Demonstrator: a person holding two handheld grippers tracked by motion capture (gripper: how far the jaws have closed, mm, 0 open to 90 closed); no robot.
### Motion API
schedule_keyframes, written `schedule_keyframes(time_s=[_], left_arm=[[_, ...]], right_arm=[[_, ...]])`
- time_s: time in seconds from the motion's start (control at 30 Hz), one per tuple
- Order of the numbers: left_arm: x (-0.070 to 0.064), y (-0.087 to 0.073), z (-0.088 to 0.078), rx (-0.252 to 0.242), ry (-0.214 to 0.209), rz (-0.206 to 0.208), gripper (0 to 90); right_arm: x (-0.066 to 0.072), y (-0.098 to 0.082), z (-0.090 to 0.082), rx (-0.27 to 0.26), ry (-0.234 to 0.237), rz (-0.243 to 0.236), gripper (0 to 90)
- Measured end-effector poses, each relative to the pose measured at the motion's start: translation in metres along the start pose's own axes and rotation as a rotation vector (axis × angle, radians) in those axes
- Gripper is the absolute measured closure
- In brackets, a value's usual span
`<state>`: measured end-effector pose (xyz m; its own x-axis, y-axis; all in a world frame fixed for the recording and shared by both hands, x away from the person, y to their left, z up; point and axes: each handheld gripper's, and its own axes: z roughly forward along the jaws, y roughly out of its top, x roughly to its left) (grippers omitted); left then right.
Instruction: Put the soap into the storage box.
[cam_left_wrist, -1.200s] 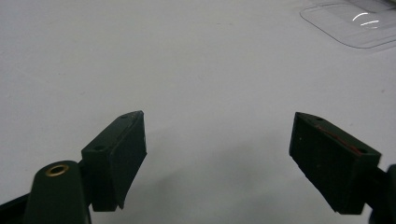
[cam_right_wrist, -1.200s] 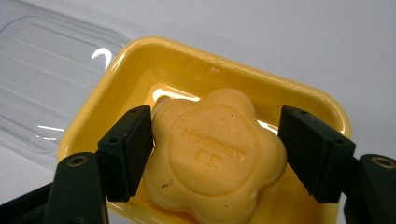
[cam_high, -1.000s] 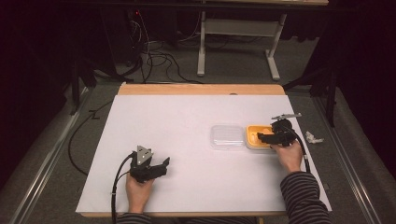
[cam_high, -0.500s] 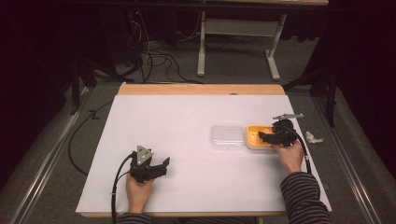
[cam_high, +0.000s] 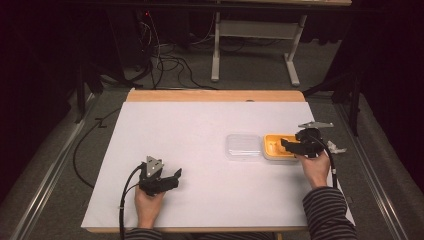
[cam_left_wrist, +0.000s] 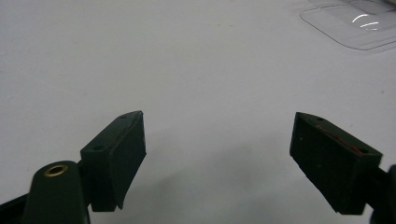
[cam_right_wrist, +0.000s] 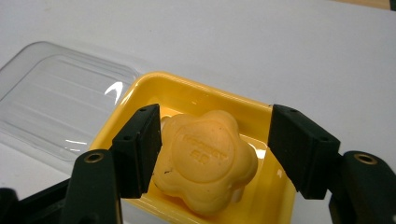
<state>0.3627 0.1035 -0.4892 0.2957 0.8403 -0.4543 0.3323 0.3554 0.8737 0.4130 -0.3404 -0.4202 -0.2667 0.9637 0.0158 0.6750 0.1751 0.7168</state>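
Observation:
A yellow tray (cam_right_wrist: 196, 91) sits on the white table and holds an orange flower-shaped piece (cam_right_wrist: 208, 158) with embossed lettering. My right gripper (cam_right_wrist: 215, 140) is open and straddles this piece: one jaw touches its side, the other stands a little off it. In the high view the right gripper (cam_high: 289, 145) reaches over the yellow tray (cam_high: 272, 148) at the table's right. A clear plastic lid (cam_high: 243, 146) lies flat just left of the tray. My left gripper (cam_high: 175, 176) rests near the front left, open with nothing between its jaws (cam_left_wrist: 219, 154).
The white table surface (cam_high: 200, 130) has a wooden strip (cam_high: 215, 95) along its far edge. A small pale scrap (cam_high: 338, 149) lies near the right edge behind the right hand. The clear lid's corner (cam_left_wrist: 359, 23) shows far ahead of the left gripper. Cables run over the floor beyond the table.

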Motion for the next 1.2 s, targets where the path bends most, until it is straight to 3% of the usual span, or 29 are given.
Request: schedule_keyframes(time_s=[0.6,0.9,1.2], left_arm=[[0.000,0.000,0.000,-0.002,-0.001,-0.003,19.0],[0.001,0.000,0.000,-0.005,0.001,-0.002,18.7],[0.001,0.001,-0.001,-0.009,-0.002,-0.008,18.6]], right_arm=[[0.001,-0.004,-0.034,-0.094,0.045,-0.002,35.8],[-0.001,-0.015,-0.043,-0.125,0.065,0.026,35.4],[0.009,-0.024,-0.057,-0.155,0.084,-0.006,33.6]])
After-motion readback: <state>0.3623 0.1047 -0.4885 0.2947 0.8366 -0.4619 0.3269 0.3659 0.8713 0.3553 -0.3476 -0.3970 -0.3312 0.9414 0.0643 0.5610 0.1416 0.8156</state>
